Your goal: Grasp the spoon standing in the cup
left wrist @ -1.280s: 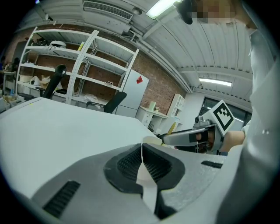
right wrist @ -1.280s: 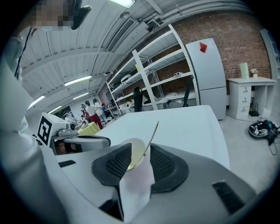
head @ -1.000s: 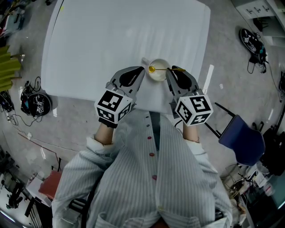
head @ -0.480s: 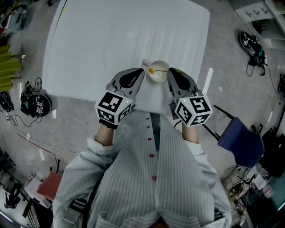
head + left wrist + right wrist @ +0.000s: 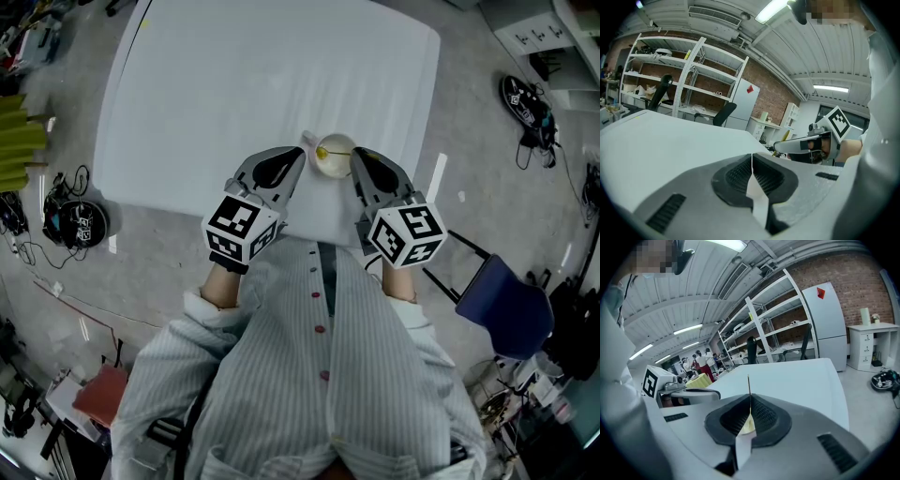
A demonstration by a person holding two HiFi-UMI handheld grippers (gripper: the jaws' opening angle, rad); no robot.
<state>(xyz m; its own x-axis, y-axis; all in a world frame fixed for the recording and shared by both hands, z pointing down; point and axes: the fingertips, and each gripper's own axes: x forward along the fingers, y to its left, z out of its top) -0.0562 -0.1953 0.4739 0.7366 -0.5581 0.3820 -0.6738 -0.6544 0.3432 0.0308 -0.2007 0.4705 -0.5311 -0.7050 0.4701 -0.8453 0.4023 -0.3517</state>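
right gripper (image 5: 355,156) jaws closing, pinched on thin handle of spoon (image 5: 749,381), spoon standing in cup (image 5: 335,157) on white surface (image 5: 253,75), left gripper (image 5: 300,152) jaws together, empty, just beside cup

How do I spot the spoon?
On the big white table, near its front edge, a small pale cup sits between the left gripper and the right gripper. The spoon stands in it: the only yellow thing there, its handle pinched by the right gripper.

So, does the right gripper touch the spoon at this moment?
Touching. The right gripper view shows the right gripper with its jaws shut on the spoon; the thin handle rises straight out from between the pads.
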